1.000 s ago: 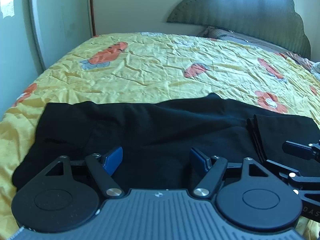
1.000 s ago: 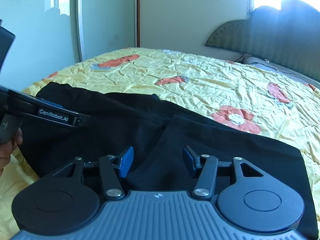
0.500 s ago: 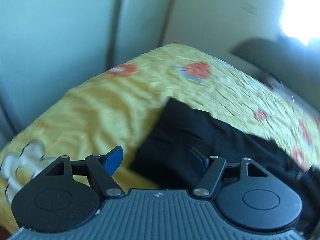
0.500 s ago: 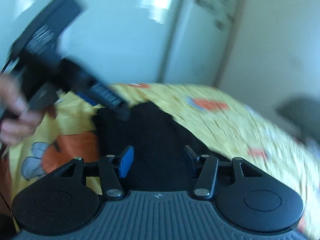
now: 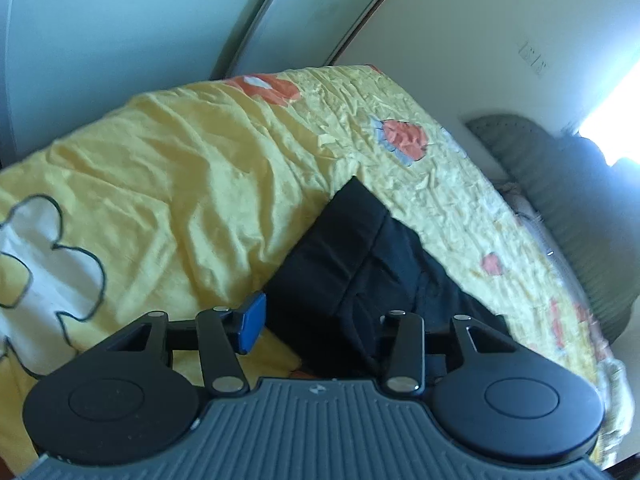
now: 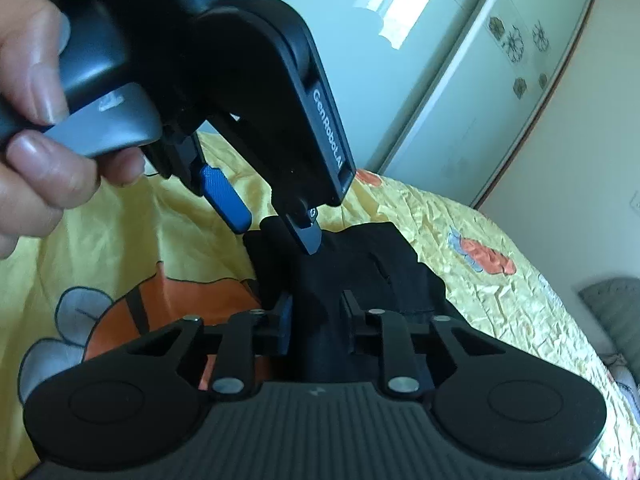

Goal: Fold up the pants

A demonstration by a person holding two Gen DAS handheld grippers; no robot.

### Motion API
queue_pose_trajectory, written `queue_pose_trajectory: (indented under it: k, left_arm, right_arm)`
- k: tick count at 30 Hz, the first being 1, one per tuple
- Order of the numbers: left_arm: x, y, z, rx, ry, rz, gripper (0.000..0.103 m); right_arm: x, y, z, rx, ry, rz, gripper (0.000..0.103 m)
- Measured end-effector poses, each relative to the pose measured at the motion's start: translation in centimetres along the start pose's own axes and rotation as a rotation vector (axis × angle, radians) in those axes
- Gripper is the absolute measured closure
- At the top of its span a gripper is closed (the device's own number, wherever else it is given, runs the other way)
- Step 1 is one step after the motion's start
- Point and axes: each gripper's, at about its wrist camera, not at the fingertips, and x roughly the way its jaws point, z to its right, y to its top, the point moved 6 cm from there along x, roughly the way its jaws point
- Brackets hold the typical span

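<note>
Folding looks partway: black pants (image 6: 360, 268) lie doubled at the bed's (image 5: 168, 184) end, lower centre, right tool (image 6: 316, 320) just closed onto their edge, left tool (image 6: 276, 224) closing, half-open, astride the corner.

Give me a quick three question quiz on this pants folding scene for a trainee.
1. True or false: the right claw is pinched on the black cloth pants.
2. The wrinkled quilted bedspread is mainly: A green, B yellow, C blue.
3. Short answer: is the left claw pressing on the pants yet?
Key: 1 true; its jaws have just been closing, cloth between them. 2 B. 3 no; its jaws, also just closing, straddle the pants' corner without pressing.
</note>
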Motion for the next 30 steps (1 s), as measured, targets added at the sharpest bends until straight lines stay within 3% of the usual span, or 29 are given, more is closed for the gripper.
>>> queue_pose_trajectory:
  k: [7, 9, 11, 18, 22, 25, 28, 29, 30]
  left_arm:
    - [1.0, 0.4, -0.5, -0.121, -0.052, -0.024, 0.053]
    - [1.2, 0.5, -0.7, -0.15, -0.057, -0.017, 0.062]
    - [0.9, 0.6, -1.0, -0.159, -0.045, 0.007, 0.094]
    - [-0.8, -0.2, -0.8, -0.066, -0.012, 0.076, 0.094]
    - [0.0, -0.8, -1.4, -0.053, 0.015, 0.05, 0.094]
    - [-0.2, -0.6, -1.4, -0.037, 0.008, 0.05, 0.076]
    - [-0.6, -0.2, -1.6, -0.022, 0.049, 0.063, 0.06]
    - [-0.7, -0.2, -1.6, -0.008, 0.069, 0.065, 0.059]
    - [-0.8, -0.2, -1.7, 0.007, 0.086, 0.067, 0.059]
  right_arm:
    - [0.4, 0.0, -0.3, 0.006, 0.006, 0.023, 0.092]
    - [0.3, 0.1, -0.1, 0.036, 0.024, 0.028, 0.092]
    - [0.2, 0.2, 0.3, 0.076, 0.045, 0.03, 0.092]
    - [0.1, 0.2, 0.5, 0.133, 0.111, 0.024, 0.096]
    - [0.2, 0.1, 0.0, 0.12, 0.136, 0.004, 0.096]
    - [-0.1, -0.2, -0.3, 0.096, 0.088, 0.002, 0.09]
    - [-1.4, -0.1, -1.3, -0.005, 0.013, 0.008, 0.073]
    - [-1.7, -0.3, -1.7, -0.035, -0.004, 0.007, 0.066]
    - [-2.0, -0.5, -2.0, -0.054, -0.014, 0.006, 0.066]
